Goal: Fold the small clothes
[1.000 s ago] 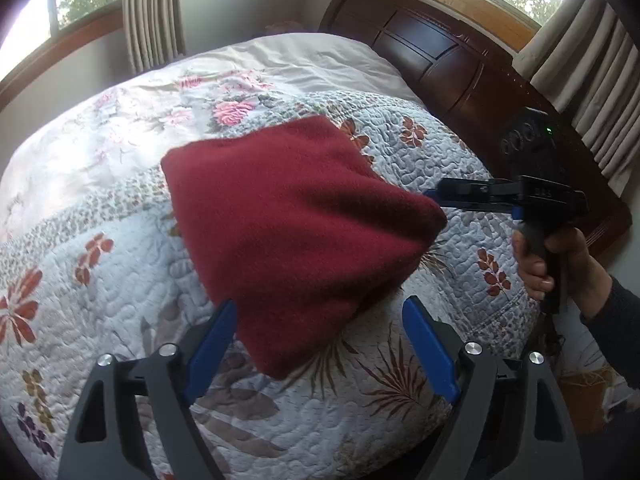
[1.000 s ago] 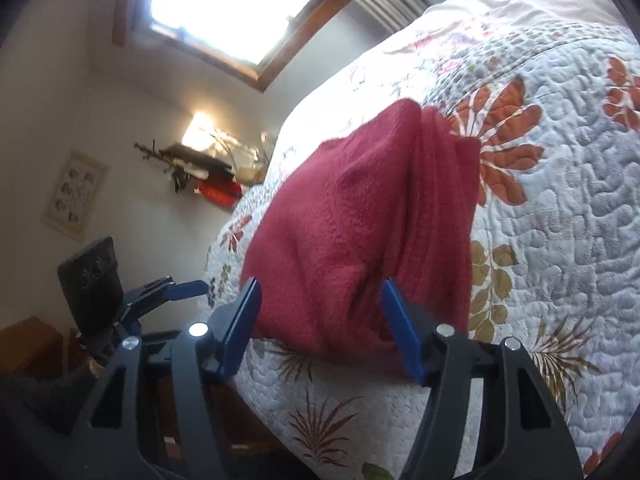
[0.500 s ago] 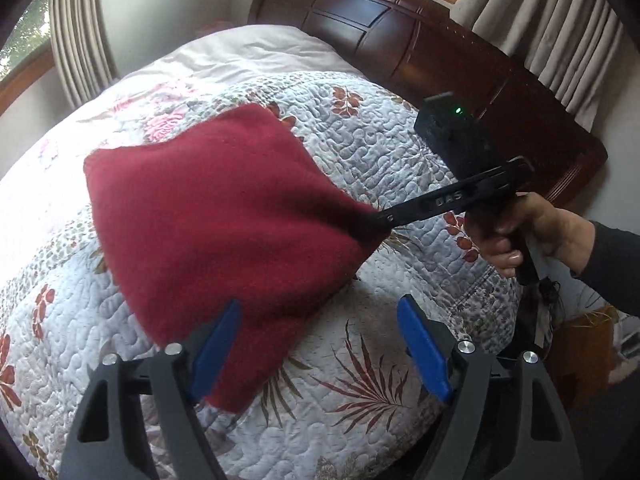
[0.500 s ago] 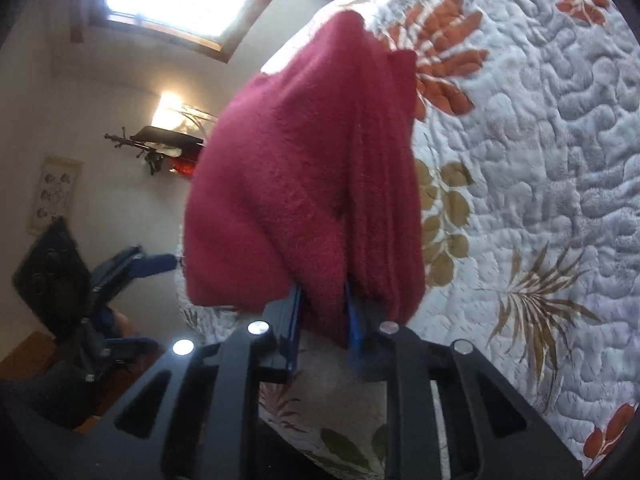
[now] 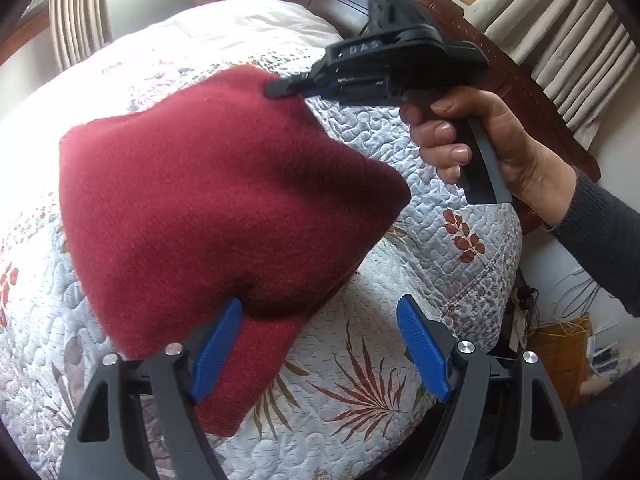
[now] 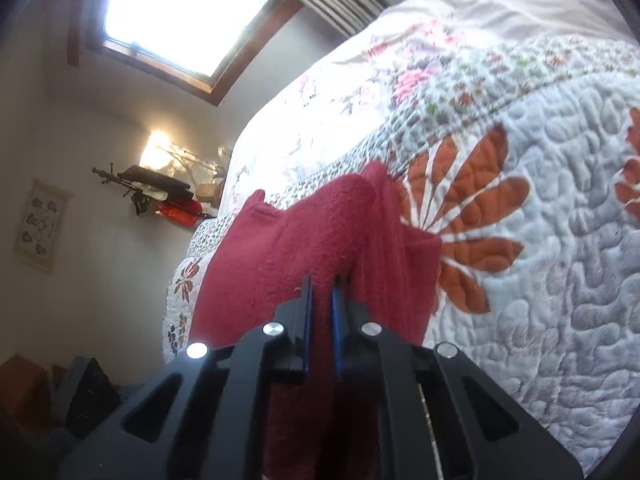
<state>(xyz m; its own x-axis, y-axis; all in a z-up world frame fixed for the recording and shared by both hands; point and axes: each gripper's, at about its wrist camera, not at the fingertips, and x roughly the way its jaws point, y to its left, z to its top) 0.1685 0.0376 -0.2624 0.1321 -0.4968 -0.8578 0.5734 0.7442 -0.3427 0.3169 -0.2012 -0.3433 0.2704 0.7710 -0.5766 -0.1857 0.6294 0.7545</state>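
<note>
A dark red fleece garment [image 5: 224, 208] lies on the quilted bed, one corner lifted and doubled over. In the left wrist view my right gripper [image 5: 280, 89], held by a hand [image 5: 480, 140], is shut on that raised corner at the upper middle. In the right wrist view the red cloth [image 6: 312, 248] is pinched between the blue pads [image 6: 308, 320] of my right gripper [image 6: 322, 300]. My left gripper [image 5: 320, 344] stands open just above the garment's near edge, its left pad [image 5: 216, 344] over the cloth and nothing held.
The floral quilt [image 5: 420, 288] covers the bed, with a white pillow [image 5: 248, 20] and a dark wooden headboard [image 5: 532, 92] behind. Curtains [image 5: 568, 32] hang at the right. Beside the bed stand a box and cables [image 5: 560, 344]. A wall shelf [image 6: 160, 188] and a window [image 6: 180, 12] lie across the room.
My right gripper shut on the garment's edge and carried it up and back over the rest of the cloth. The left gripper stayed open and drew closer to the near edge.
</note>
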